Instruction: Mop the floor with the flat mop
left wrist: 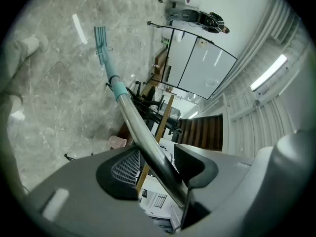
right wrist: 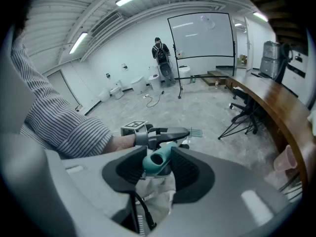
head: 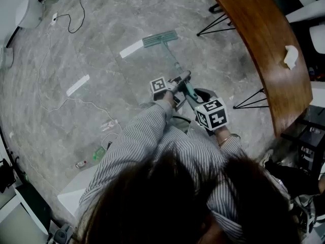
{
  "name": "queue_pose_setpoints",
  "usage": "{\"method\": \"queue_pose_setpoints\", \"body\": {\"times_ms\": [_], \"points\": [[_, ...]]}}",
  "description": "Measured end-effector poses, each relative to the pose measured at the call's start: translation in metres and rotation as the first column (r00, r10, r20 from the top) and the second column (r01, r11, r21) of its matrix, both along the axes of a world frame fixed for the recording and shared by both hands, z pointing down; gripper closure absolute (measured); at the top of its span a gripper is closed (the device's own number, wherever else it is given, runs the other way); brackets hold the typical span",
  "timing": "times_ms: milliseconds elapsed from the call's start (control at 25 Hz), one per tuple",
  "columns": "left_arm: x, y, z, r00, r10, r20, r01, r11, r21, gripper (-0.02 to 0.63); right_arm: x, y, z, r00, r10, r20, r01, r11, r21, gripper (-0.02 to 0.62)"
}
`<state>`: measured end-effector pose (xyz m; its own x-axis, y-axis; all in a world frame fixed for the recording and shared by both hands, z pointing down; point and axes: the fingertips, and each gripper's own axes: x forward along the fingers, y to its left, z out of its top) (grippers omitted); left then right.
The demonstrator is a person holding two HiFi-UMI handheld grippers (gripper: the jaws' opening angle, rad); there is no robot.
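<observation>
Flat mop (head: 160, 38) on grey floor (head: 101, 55). In the head view the mop head (head: 157, 39) lies flat at 12 o'clock from the person. The shaft (head: 177, 64) slants back toward 6 o'clock into both grippers.

Room to move: bare floor runs from 8 to 12 o'clock of the mop head. It carries two white strips (head: 77, 85), and a black cable (head: 82, 14) lies out at 10 o'clock. At 2 to 3 o'clock the curved edge of a wooden table (head: 264, 60) closes that side. Its black legs (head: 213, 24) stand near the mop head at 2 o'clock.

Left gripper (head: 182, 79) is the forward one. The left gripper view has its jaws (left wrist: 155, 164) closed on the metal shaft (left wrist: 143, 132), which crosses diagonally between the pads and runs on to the mop head (left wrist: 100, 38) at 11 o'clock.

Right gripper (head: 197, 99) sits just behind, at 5 o'clock of the left. In the right gripper view its jaws (right wrist: 157, 168) are clamped on the teal grip (right wrist: 157, 161) at the shaft's top end. Pads touch both sides, and the grip's open end faces the camera.

Striped sleeves (head: 137, 136) at 6 o'clock.
</observation>
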<state>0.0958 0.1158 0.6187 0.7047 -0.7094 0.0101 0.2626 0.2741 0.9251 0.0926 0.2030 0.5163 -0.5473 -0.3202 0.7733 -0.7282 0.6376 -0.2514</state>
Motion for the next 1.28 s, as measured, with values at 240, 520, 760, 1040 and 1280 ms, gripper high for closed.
{"method": "queue_pose_setpoints", "body": {"times_ms": [240,520,760,1040,1280], "points": [[-0.006,0.012,0.015,0.995,-0.047,0.084,0.046,0.999,0.017,0.393,0.001,0.012,0.001,0.998,-0.049,0.044,0.050,0.998,-0.032,0.434],[-0.002,0.023,0.013,0.996,-0.006,0.084,0.007,1.000,-0.006,0.343,0.006,0.024,0.014,0.998,-0.069,-0.011,0.069,0.996,-0.064,0.440],[0.007,0.025,0.017,0.987,0.069,0.142,-0.069,0.998,-0.007,0.391,0.013,0.019,0.014,1.000,0.010,0.019,-0.009,0.997,-0.075,0.442],[0.015,-0.007,0.020,0.975,0.145,0.168,-0.147,0.989,0.000,0.388,0.022,-0.019,0.023,0.994,0.103,0.032,-0.098,0.988,-0.121,0.445],[-0.018,-0.091,0.031,0.973,0.160,0.167,-0.162,0.987,-0.003,0.394,-0.009,-0.104,0.038,0.995,0.095,-0.034,-0.098,0.987,-0.129,0.453]]}}
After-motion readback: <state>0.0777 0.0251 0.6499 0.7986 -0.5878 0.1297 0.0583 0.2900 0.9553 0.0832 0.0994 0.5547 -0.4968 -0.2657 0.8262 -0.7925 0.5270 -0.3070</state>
